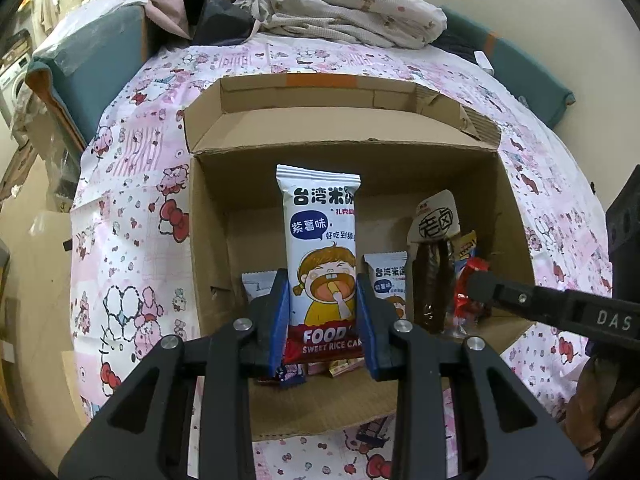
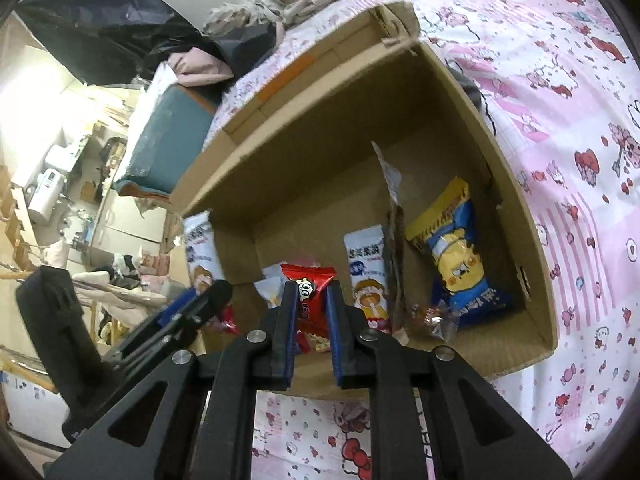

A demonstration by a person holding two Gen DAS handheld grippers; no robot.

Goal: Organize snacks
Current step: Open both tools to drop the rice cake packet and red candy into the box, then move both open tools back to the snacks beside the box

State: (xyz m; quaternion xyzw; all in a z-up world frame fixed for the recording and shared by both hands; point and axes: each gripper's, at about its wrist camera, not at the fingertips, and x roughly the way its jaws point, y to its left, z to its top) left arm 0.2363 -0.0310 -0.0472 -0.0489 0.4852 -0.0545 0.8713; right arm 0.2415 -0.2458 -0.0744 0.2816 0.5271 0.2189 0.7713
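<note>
An open cardboard box [image 1: 208, 216] lies on a pink patterned sheet [image 1: 132, 200], its flaps folded outward. The left gripper [image 1: 322, 312] is closed on a white rice cake pack [image 1: 320, 240], which is held upright between the blue pads [image 1: 280, 320] over the box's near edge. The right gripper [image 2: 311, 312] is closed on a small red candy [image 2: 308, 284], also held just above the near wall.

Inside the box, a second rice cake pack [image 2: 366, 276] is propped upright beside a dark brown snack [image 2: 396, 264], and a blue-and-yellow pack [image 2: 460, 252] is leaned toward the right wall. These are crowded along the near and right side. The far half of the box floor [image 2: 320, 196] is seen bare, so open room is left toward the back wall and left corner. The two grippers are held close together at the near edge, apart from each other. A bundle of bedding [image 1: 340, 4] is piled beyond the box.
</note>
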